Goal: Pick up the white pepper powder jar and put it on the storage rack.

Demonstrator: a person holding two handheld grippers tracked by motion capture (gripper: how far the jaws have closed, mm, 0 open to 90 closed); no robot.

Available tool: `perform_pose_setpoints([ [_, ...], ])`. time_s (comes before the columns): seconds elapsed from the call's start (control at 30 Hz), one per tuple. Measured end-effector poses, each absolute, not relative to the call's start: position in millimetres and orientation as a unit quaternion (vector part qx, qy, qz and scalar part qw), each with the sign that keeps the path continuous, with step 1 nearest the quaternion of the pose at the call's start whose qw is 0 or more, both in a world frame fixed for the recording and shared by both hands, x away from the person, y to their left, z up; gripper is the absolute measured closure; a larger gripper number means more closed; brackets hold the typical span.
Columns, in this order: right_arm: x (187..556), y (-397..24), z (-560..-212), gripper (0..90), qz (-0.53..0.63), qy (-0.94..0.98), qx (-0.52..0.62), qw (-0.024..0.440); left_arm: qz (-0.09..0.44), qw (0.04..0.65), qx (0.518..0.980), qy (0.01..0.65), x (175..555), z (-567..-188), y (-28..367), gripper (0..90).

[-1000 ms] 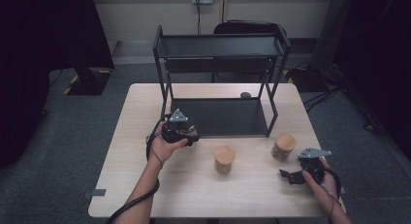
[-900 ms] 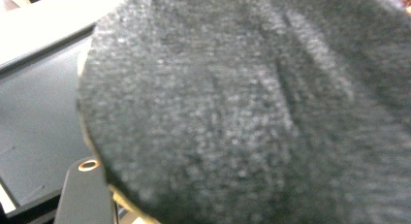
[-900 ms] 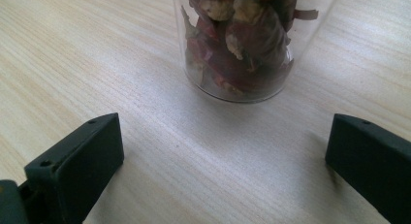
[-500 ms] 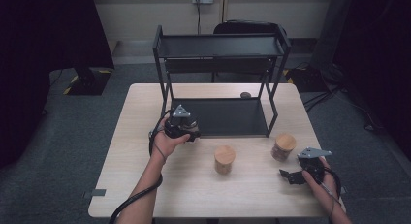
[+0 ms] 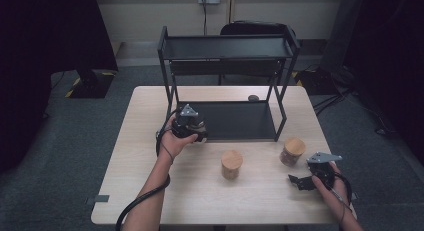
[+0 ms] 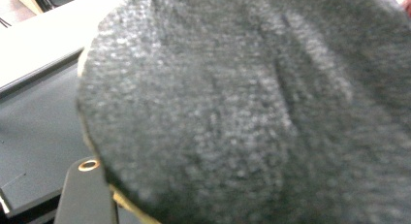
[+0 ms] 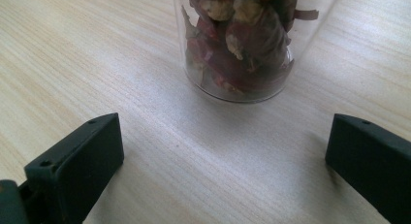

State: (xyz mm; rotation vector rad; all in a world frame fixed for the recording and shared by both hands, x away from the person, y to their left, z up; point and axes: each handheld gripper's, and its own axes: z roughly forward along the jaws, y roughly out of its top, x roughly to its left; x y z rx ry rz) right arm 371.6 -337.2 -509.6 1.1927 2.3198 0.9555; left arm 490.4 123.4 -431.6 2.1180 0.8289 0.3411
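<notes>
2 claws, 2 jars on the open bench top, 1 black 2-tier shelf rack and 1 small dark pebble-like item are counted.

The left claw (image 5: 200, 133) is clenched on a dark round thing (image 6: 252, 112), seen at close range in the left gripper view as a dark grey, felt-like disc face with a pale tan rim along its lower left edge; what the thing is cannot be told. It is held at the front left corner of the shelf rack (image 5: 227, 46), just at the edge of the lower tier, above the bench (image 5: 150, 191).

The jar with the cork lid (image 5: 231, 164) is seen standing upright on the bench in front of the rack. The second jar (image 5: 291, 151), of clear glass with a wooden lid, is filled with reddish-brown dried pieces and stands upright to the right of the first, well apart from it. The small dark item (image 5: 253, 97) lies on the bench behind the lower tier.

The left forearm is stretched forward from the bottom edge, with the hand wrapped around the claw body and a cable looped below the wrist. The right claw (image 5: 300, 182) is held low at the bench's right front corner, released, with its jaws spread wide and aimed at the second jar (image 7: 237, 44), which stands just beyond them, untouched.
</notes>
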Motion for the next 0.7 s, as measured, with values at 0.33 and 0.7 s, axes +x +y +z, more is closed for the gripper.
perform_pose_setpoints([
  [0.33,372,-337,-510,0.0,0.338,0.821,0.422,0.181,0.137,0.404,0.841,0.332,499,-433,118,31.1],
  [0.7,372,-337,-510,0.0,0.338,0.822,0.422,0.180,0.140,0.401,0.840,0.338,511,-434,115,31.1],
])
